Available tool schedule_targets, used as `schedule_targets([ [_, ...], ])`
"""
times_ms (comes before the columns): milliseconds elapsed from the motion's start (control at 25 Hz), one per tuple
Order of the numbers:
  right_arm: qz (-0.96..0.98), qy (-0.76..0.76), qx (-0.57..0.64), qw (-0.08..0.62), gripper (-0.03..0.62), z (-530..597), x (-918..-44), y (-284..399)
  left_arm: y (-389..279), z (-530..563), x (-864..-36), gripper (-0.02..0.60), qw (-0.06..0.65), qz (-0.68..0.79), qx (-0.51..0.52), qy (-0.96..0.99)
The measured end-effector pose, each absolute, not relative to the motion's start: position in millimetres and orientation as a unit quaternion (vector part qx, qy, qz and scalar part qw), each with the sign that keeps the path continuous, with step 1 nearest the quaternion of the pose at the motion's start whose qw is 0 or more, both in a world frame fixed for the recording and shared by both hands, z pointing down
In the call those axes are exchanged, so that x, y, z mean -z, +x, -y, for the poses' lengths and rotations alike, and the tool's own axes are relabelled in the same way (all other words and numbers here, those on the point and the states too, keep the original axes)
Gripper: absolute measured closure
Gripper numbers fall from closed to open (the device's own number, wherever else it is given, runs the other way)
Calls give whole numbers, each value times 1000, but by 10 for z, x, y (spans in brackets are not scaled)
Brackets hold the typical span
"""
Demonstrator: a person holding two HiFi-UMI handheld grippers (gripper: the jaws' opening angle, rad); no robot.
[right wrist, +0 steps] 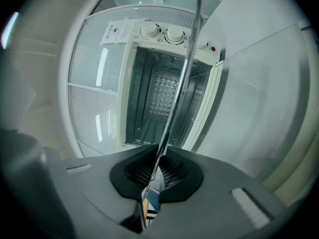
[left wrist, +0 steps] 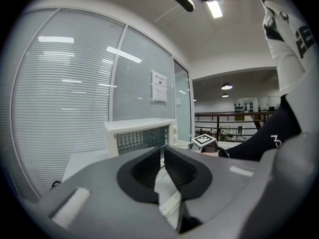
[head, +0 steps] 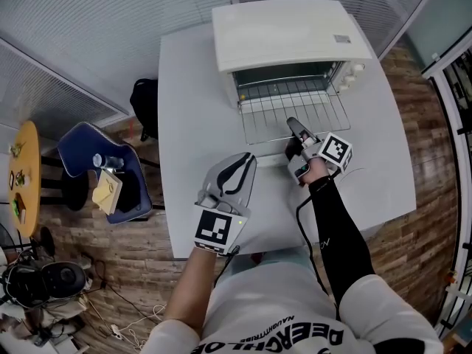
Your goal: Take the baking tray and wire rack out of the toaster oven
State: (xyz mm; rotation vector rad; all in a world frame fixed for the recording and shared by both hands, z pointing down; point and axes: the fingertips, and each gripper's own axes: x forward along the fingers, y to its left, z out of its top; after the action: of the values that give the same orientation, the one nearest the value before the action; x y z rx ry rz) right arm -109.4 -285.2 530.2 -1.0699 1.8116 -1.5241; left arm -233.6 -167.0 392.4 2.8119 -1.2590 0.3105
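If the wire rack [head: 295, 108] clears the toaster oven [head: 287, 35] held by one thin wire, it could swivel and drop onto the table [head: 199, 87]. Your right gripper [head: 294, 126] is pinched shut on its near edge. Your left gripper [head: 243, 161] is closed on nothing and lies nearer you.

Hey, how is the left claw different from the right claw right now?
The right claw is clamped on the front edge of the wire rack; the left claw holds nothing. The right claw is up at the rack, in front of the toaster oven; the left claw hangs back over the table. Both are shut and point toward the oven.
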Motion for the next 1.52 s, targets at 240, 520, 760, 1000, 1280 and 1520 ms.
schedule_targets([
  [240, -675, -399, 558, 271, 588, 2719, -5219, -1075, -2354, 1578, -3888, 520, 9, 400, -94, 912],
  [520, -703, -388, 527, 277, 589, 2526, -4971, -1138, -2372, 1481, -3834, 520, 7, 391, -86, 916],
  [760, -709, -387, 519, 280, 589, 2302, -4825, -1178, -2374, 1354, -3725, 520, -1, 384, -77, 920],
  [1000, -707, -400, 507, 287, 589, 2020, -4649, -1166, -2406, 1148, -3644, 520, -3, 380, -68, 923],
  [1280, -709, -406, 493, 299, 588, 1789, -4469, -1055, -2389, 999, -3568, 520, -6, 373, -56, 926],
  [1520, -705, -416, 493, 296, 588, 1591, -4421, -953, -2343, 941, -3478, 520, -15, 373, -55, 926],
])
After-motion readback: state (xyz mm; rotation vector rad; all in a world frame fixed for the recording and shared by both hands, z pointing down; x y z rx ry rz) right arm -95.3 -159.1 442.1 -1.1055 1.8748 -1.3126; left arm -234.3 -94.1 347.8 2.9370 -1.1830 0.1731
